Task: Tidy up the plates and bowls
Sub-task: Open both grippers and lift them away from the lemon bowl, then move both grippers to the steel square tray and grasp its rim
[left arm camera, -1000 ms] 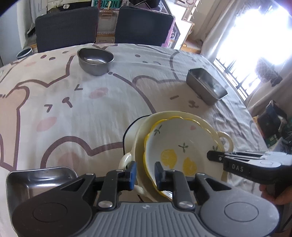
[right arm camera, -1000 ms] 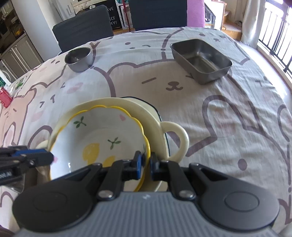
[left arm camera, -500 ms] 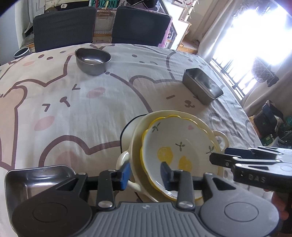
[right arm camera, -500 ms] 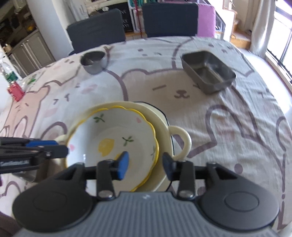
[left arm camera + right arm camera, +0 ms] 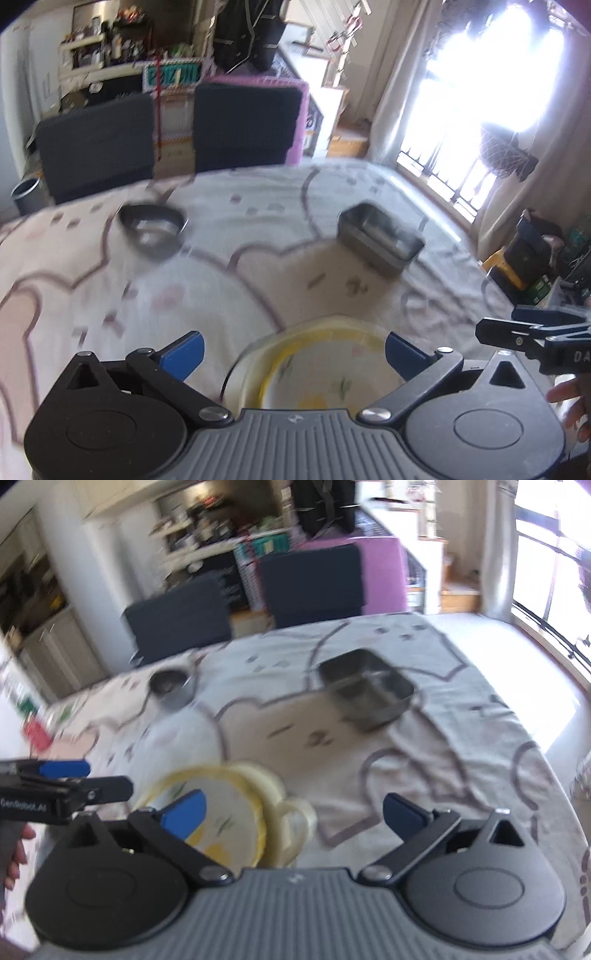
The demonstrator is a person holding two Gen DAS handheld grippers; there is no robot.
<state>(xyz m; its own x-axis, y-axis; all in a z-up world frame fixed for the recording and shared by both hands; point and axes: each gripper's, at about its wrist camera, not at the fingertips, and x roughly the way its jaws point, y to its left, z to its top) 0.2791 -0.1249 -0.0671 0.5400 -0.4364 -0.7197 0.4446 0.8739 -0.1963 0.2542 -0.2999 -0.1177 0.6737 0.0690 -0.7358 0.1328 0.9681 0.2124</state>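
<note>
Left gripper [image 5: 293,349], black with blue pads, stands released with its jaws spread wide; they have just been opening, and nothing is pressed between the pads, though the white scalloped ceramic bowl with yellow rim and lemon print [image 5: 325,373] lies below the gap, at the near edge of the table. Right gripper [image 5: 293,812], of the same make, is likewise released, its jaws having just been opening; no item is clamped, and its left pad shows in front of the bowl's inside while the right pad shows over bare cloth. The bowl sits nested in a cream ceramic dish with loop handles [image 5: 295,821], one handle projecting to the right in the right wrist view. Both rest on the pale bear-print tablecloth [image 5: 92,295]. In the left wrist view the right gripper's fingers enter from the right edge, with a person's fingers visible below them; in the right wrist view the left gripper's fingers enter from the left edge beside the bowl. Further off, at far left, stands a round stainless steel bowl [image 5: 153,232]; at far right, well apart from it, a rectangular stainless steel tray [image 5: 380,240]. Two dark upholstered chairs [image 5: 243,125] stand beyond the far table edge. Both views are motion-blurred, so fine detail cannot be told
</note>
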